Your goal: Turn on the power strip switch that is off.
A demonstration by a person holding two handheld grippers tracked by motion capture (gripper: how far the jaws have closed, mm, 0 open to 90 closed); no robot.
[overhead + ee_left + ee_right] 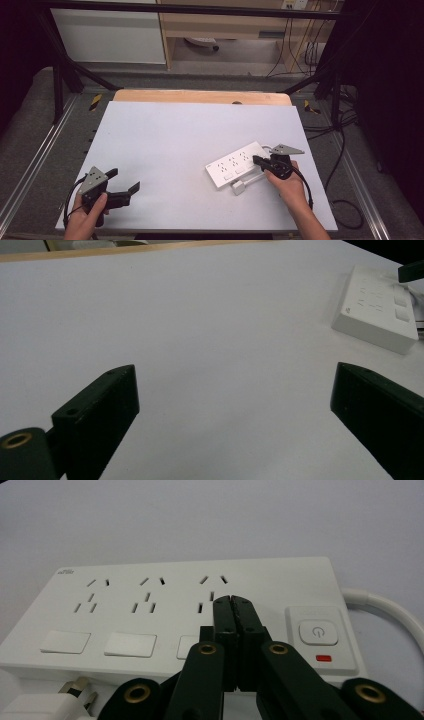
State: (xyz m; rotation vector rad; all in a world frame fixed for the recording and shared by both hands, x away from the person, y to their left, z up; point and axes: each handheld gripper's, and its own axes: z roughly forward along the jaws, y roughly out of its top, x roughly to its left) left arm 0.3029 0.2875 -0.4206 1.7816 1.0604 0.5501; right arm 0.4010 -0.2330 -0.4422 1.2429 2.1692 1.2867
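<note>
The right gripper [235,605], jaws pressed together and holding nothing, sits right over the long white plastic power strip [236,164]. The left gripper [122,187], jaws spread wide, is far off.

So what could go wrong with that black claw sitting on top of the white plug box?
1. The right claw is shut, its tips over the power strip by the third socket group, near the power button. A small slip sideways might press the button by mistake.
2. The strip lies loose on the table, so a push could slide it.
3. Its plug and cord lie close to the hand and could snag.
</note>
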